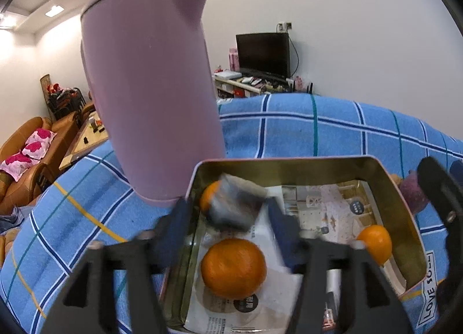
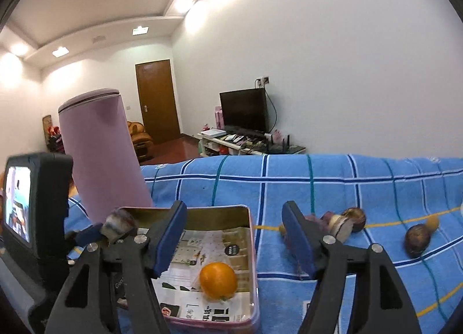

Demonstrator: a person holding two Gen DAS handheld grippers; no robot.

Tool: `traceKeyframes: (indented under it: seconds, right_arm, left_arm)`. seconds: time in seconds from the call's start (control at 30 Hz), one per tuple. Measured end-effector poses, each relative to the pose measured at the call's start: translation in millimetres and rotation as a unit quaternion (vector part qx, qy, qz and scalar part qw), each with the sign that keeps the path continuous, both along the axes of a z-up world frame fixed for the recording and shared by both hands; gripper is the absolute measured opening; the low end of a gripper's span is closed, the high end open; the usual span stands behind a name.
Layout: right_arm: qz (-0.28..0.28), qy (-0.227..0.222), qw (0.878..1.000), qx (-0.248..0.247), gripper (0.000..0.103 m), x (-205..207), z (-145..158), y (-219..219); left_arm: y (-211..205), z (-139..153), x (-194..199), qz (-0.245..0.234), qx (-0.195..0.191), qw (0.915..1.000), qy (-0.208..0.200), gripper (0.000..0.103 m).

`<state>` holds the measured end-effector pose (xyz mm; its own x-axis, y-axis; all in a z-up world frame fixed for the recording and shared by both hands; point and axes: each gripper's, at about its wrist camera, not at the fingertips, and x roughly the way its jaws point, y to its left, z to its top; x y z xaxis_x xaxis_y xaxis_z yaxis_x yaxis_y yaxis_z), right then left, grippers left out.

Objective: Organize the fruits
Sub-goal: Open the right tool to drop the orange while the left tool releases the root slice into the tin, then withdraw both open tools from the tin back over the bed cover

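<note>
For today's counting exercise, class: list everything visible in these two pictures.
cloth: one, blue checked, under everything.
tin: one, gold inside, paper-lined, on the cloth.
oranges: three, orange, inside the tin.
blurred object: one, greyish, over the tin.
purple fruits: at least three, dark, on the cloth beside the tin.
jug: one, lilac, behind the tin.
television: one, black, far wall.
left gripper: one, black, open around the blurred object.
right gripper: one, black, open, over the tin.

The right gripper (image 2: 235, 237) stands open above a tin (image 2: 252, 250) holding one orange (image 2: 218, 280), dark fruits (image 2: 416, 240) lying beside it.
</note>
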<state>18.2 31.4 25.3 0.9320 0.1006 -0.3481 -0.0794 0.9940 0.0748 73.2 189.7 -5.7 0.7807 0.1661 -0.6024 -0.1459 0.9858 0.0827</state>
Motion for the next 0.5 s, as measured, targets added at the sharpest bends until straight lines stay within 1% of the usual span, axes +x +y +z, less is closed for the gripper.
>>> traceKeyframes:
  seconds: [0.03, 0.1, 0.13, 0.2, 0.33, 0.5]
  right_arm:
    - [-0.002, -0.001, 1.0, -0.004, 0.072, 0, 0, 0]
    - [-0.008, -0.004, 1.0, -0.012, 0.075, -3, 1, 1]
    - [-0.01, -0.008, 1.0, -0.015, 0.075, -6, 1, 1]
    - [-0.018, -0.019, 0.999, -0.021, 0.076, -10, 3, 0]
    - [-0.046, -0.026, 0.998, -0.037, 0.077, -14, 5, -5]
    - [-0.066, -0.024, 0.997, -0.031, 0.077, -17, 6, -13]
  left_arm:
    - [0, 2, -2, 0.001, -0.001, 1.0, -0.007, 0.081]
    - [0, 7, -7, -0.002, -0.007, 0.9996, -0.028, 0.088]
    - [0, 9, -8, -0.002, -0.008, 0.9993, -0.035, 0.096]
    - [-1, 11, -11, 0.007, 0.0, 0.9987, -0.05, 0.103]
    - [-3, 13, -15, 0.007, 0.004, 0.998, -0.063, 0.103]
    - [-6, 10, -17, 0.011, 0.014, 0.9976, -0.067, 0.103]
